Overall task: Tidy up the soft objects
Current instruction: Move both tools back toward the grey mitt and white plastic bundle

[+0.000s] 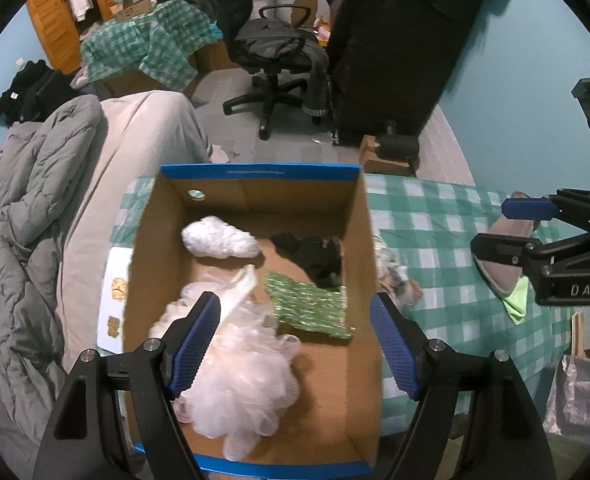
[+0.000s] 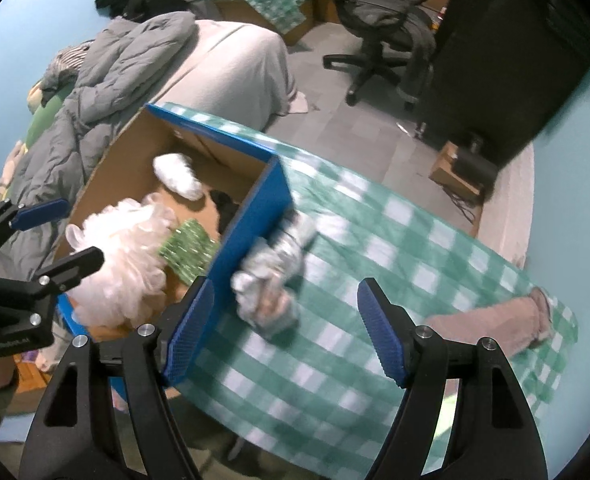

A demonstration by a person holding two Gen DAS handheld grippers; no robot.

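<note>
The left gripper (image 1: 295, 344) has its blue fingers (image 1: 197, 344) spread wide and holds nothing; it hangs over the open cardboard box (image 1: 359, 216). The right gripper (image 2: 285, 330) is also wide open and empty, just beside the box on its right.

Inside the box lie a pale mesh sponge (image 1: 239, 380) at the near left, a green sparkly cloth (image 1: 309, 308) beside it, a white fluffy bundle (image 1: 219, 240) toward the far wall, and a black cloth (image 1: 315, 256) in the far right corner.

Outside the box, touching its right wall, a crumpled grey-white cloth (image 2: 269, 280) lies on the green checked tablecloth (image 2: 395, 240). Well to the right of the box a pink cloth (image 2: 491, 320) rests near the cloth's edge.

Left of the box is a bed with a grey quilt (image 1: 35, 184). Beyond the box stand an office chair (image 1: 275, 52) and a dark cabinet (image 1: 407, 40) on a grey floor, with pale blue walls.
</note>
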